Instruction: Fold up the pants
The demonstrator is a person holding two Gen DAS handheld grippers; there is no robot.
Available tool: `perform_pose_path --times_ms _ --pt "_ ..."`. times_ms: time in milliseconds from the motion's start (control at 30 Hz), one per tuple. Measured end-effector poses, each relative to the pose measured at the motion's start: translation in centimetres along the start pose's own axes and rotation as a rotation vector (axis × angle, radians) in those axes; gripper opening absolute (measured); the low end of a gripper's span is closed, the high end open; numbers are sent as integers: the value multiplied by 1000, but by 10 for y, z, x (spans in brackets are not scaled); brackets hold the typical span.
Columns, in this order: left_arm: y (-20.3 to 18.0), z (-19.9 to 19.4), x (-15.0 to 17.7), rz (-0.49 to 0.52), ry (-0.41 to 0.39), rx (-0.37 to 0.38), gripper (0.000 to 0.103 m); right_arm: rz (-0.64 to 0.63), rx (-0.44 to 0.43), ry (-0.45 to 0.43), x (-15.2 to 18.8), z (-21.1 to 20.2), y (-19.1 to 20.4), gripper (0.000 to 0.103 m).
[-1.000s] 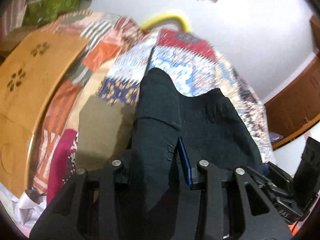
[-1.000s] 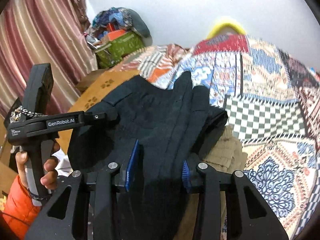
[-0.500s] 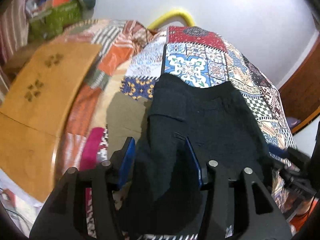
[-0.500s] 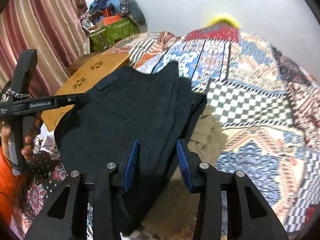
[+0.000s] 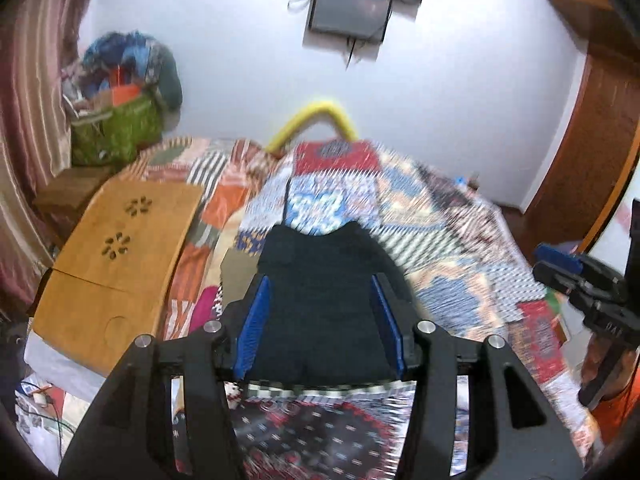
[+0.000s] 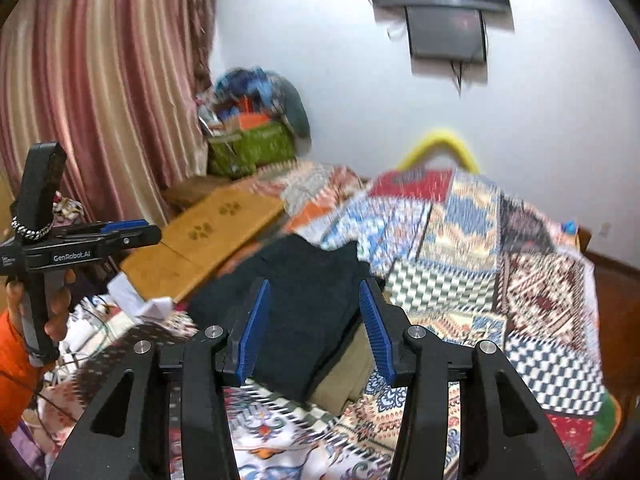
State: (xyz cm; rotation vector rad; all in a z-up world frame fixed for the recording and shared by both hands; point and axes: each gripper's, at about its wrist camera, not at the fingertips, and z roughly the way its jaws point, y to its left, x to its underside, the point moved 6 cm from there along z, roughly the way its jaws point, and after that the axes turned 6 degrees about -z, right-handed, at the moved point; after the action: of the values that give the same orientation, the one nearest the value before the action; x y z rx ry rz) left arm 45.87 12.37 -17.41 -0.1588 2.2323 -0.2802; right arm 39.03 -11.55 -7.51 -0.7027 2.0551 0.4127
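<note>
Both claws wide open, empty; fold looked about finished.
Left claw (image 5: 320, 320) and right claw (image 6: 314, 328) hovered apart from the cloth, touching nothing. Black pants (image 6: 304, 312) lay as a compact folded stack on tan garment (image 6: 344, 376), near edge of the bed (image 6: 520, 288); maybe final tidy left.

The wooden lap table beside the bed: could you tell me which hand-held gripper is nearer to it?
Left. The left hand-held gripper hovers by the wooden lap table; the right hand-held gripper is farther, across the black pants.
</note>
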Motion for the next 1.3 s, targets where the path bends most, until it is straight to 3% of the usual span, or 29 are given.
perform_pose_path --times_ms 167,367,533,667,767,867,1100,1167,1300 --pt "-36 -81 -4 4 -120 33 50 -48 -18 -102 -16 -64 35 43" --pt "-77 -170 10 77 -268 -2 51 -74 -15 -210 -23 -123 63 43" --pt "-101 -226 30 104 -370 -26 65 -81 -11 -291 -25 -164 84 43" --pt "-115 -265 49 124 -432 -35 68 -78 4 -345 -22 -194 94 44" --pt "-122 -285 61 137 -461 -38 74 -71 20 -376 -18 -210 99 55" --pt "-128 -304 71 136 -492 -27 87 -58 47 -416 -15 -222 100 70" --pt "-129 -326 85 110 -516 -5 100 -65 114 -468 -9 -239 110 97" --pt "-129 -330 89 100 -522 0 102 -64 135 -484 -6 -243 114 103" --pt "-129 -332 96 95 -519 2 103 -51 137 -485 -4 -243 115 103"
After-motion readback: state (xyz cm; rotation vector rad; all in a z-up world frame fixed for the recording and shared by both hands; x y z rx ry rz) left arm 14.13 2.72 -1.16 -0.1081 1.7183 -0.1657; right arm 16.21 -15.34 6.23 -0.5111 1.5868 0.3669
